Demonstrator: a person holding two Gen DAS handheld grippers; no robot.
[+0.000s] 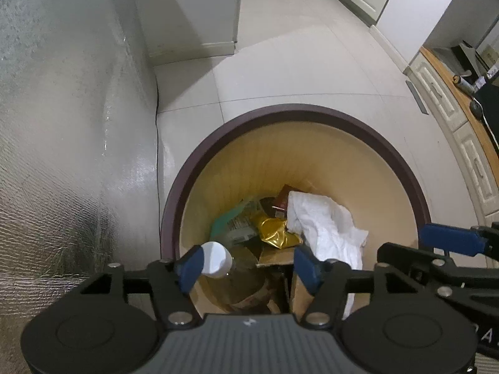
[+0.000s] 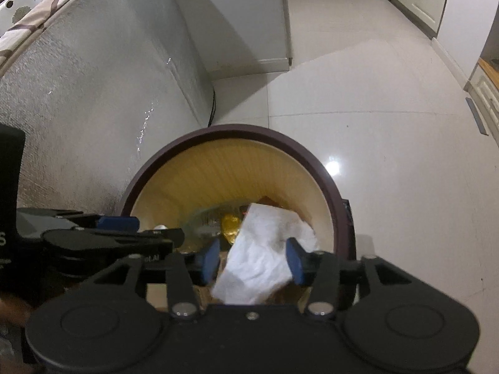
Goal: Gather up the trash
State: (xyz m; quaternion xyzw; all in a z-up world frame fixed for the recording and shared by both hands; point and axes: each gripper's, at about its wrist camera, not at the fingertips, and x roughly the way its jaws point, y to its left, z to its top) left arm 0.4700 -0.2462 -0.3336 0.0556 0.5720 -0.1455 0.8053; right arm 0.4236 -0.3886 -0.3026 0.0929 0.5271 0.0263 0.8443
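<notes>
Maroon-rimmed bin (image 1: 199,152) on pale floor tile (image 1: 296,62), cream inside, hard against a silver quilted foil wall (image 1: 62,124) on one side; wide bare floor beyond and to the other side, cabinet fronts (image 1: 452,115) further off. Inside the bin: white crumpled paper (image 1: 324,221), gold foil wrapper (image 1: 274,232), a green-edged packet with a barcode label (image 1: 238,227), print too small to read, cardboard (image 1: 277,257), a clear bottle with a white cap (image 1: 215,258) just beside the left pad. Left gripper (image 1: 248,268) over the bin mouth, jaws spread, pinching nothing. Right gripper (image 2: 252,260) beside it, jaws parted, white paper (image 2: 259,258) loose between the blue pads (image 2: 294,260), blurred, touching neither. Stray letters on the gripper bodies, not legible as words.
</notes>
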